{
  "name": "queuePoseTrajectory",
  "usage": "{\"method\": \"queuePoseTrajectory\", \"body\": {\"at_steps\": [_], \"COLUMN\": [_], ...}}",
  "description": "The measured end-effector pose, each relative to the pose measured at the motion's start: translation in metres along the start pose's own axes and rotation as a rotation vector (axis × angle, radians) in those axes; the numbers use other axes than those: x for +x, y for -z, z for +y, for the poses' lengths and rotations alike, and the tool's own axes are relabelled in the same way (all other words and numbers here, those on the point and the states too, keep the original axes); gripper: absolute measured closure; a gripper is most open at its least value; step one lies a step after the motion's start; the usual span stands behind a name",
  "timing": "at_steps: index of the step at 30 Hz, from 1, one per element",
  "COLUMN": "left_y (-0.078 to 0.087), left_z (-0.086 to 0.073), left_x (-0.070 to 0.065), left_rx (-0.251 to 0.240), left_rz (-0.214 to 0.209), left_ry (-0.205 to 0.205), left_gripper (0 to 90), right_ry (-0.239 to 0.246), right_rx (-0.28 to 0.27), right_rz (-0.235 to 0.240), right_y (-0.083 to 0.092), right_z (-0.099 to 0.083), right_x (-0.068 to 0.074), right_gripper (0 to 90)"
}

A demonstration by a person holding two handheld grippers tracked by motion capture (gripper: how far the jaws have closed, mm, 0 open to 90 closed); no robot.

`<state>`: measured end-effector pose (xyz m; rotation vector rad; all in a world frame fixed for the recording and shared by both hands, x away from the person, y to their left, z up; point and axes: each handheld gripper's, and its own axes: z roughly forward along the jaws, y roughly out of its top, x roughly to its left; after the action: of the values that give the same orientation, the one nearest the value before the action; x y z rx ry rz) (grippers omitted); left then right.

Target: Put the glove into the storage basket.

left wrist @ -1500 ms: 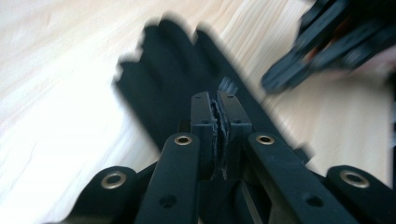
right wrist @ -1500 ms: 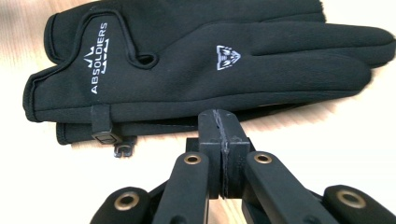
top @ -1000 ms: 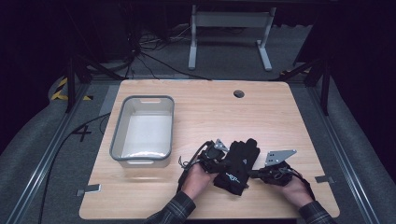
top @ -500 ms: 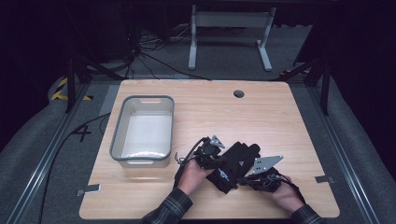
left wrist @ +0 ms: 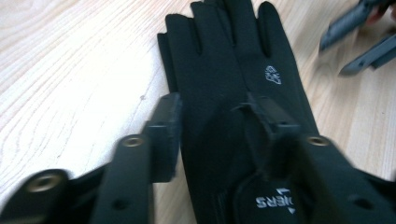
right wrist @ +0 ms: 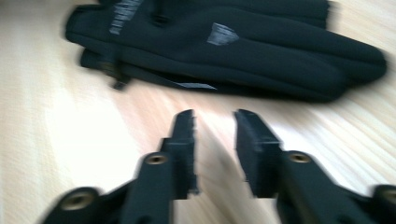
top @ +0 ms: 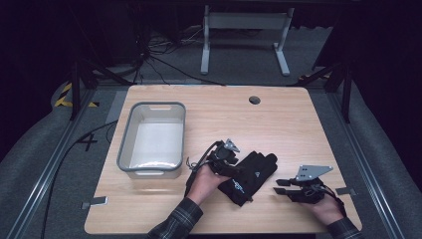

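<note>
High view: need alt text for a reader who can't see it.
Black gloves lie stacked near the front of a wooden table, with the left gripper over their cuff end and the right gripper apart to their right, jaws open and empty. An empty grey bin sits to the left.

Black jaws are showing brass-ringed screw holes behind the right gripper; a grey three-cornered plate is sitting atop it, plaid sleeves trailing behind.
</note>
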<state>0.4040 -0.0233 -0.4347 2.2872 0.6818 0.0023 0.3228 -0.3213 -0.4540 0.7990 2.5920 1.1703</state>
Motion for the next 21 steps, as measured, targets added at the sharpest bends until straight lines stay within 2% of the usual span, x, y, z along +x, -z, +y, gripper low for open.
{"method": "queuePoseTrajectory", "body": {"at_steps": [2, 5, 8, 10, 17, 21], "left_y": [-0.004, -0.012, -0.016, -0.022, -0.031, -0.031], "left_z": [0.003, 0.007, 0.007, 0.007, 0.004, 0.003], "left_x": [0.003, 0.005, 0.006, 0.007, 0.008, 0.007], "left_rx": [0.002, 0.003, 0.004, 0.018, 0.026, 0.021], "left_rz": [0.004, -0.012, -0.017, -0.022, -0.046, -0.076], "left_ry": [-0.005, -0.002, -0.001, 0.005, 0.025, 0.02], "left_gripper": [47.1, 40.8, 37.3, 35.7, 34.9, 46.6], "right_ry": [-0.024, -0.055, -0.062, -0.067, -0.065, -0.07], "right_rx": [0.0, -0.004, -0.01, -0.014, -0.035, -0.039], "right_rz": [-0.034, -0.078, -0.099, -0.138, -0.167, -0.189], "right_y": [0.006, 0.014, 0.016, 0.019, 0.017, 0.015], "right_z": [-0.006, -0.017, -0.021, -0.026, -0.029, -0.03], "right_x": [-0.006, -0.014, -0.017, -0.021, -0.024, -0.025], "right_gripper": [54.4, 46.0, 40.9, 33.7, 27.2, 23.3]}}
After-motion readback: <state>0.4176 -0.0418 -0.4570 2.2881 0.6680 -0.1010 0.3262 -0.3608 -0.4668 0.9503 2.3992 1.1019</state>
